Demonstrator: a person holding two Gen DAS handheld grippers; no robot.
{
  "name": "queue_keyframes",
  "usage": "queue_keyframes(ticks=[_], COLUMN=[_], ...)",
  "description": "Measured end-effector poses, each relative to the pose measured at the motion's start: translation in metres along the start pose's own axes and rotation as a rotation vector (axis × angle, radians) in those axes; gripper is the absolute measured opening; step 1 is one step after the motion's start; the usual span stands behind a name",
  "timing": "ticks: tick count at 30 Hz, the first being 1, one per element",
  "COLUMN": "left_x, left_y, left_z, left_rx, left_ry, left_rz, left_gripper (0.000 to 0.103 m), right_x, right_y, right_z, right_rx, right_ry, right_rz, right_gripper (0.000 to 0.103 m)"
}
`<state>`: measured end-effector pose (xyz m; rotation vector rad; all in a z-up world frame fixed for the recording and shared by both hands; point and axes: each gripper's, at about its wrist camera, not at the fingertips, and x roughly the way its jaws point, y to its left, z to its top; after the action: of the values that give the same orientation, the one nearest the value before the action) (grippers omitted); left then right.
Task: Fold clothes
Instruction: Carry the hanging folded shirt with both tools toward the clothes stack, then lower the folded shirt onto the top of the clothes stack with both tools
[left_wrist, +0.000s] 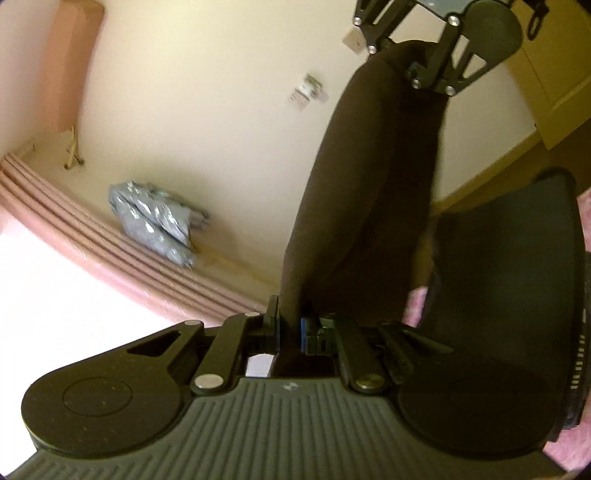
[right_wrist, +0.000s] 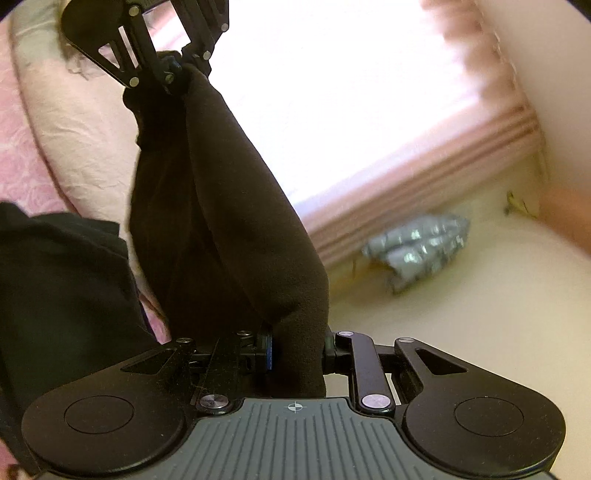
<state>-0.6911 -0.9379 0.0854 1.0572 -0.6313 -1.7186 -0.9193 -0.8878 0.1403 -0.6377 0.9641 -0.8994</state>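
Note:
A dark brown garment (left_wrist: 362, 192) is stretched in the air between my two grippers. In the left wrist view my left gripper (left_wrist: 291, 332) is shut on one end of it, and my right gripper (left_wrist: 424, 74) clamps the far end at the top. In the right wrist view my right gripper (right_wrist: 297, 350) is shut on the bunched dark brown garment (right_wrist: 229, 221), and my left gripper (right_wrist: 177, 70) holds the other end at the top left. The cloth hangs in thick folds between them.
A second dark garment (right_wrist: 62, 288) lies on the pink patterned bed cover (right_wrist: 22, 162), beside a pale pillow (right_wrist: 77, 129). A grey plastic bag (left_wrist: 159, 218) sits on the cream floor by pink curtains (left_wrist: 92, 243). A bright window (right_wrist: 332, 92) glares behind.

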Motion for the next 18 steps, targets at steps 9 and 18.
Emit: queue_keyframes(ticks=[9,18], left_x=[0.031,0.013], left_y=[-0.175,-0.160], left_z=[-0.060,-0.045], left_rx=[0.064,0.013], left_ry=[0.160,0.136], left_rz=[-0.159,-0.092], left_gripper=[0.008,0.007], right_x=[0.018,-0.001], right_y=[0.088,0.107], right_z=[-0.080,-0.090], right_rx=[-0.054,-0.031], right_ry=[-0.039,-0.004], right_rz=[0.143,0.142], right_gripper=[0.019,0.018])
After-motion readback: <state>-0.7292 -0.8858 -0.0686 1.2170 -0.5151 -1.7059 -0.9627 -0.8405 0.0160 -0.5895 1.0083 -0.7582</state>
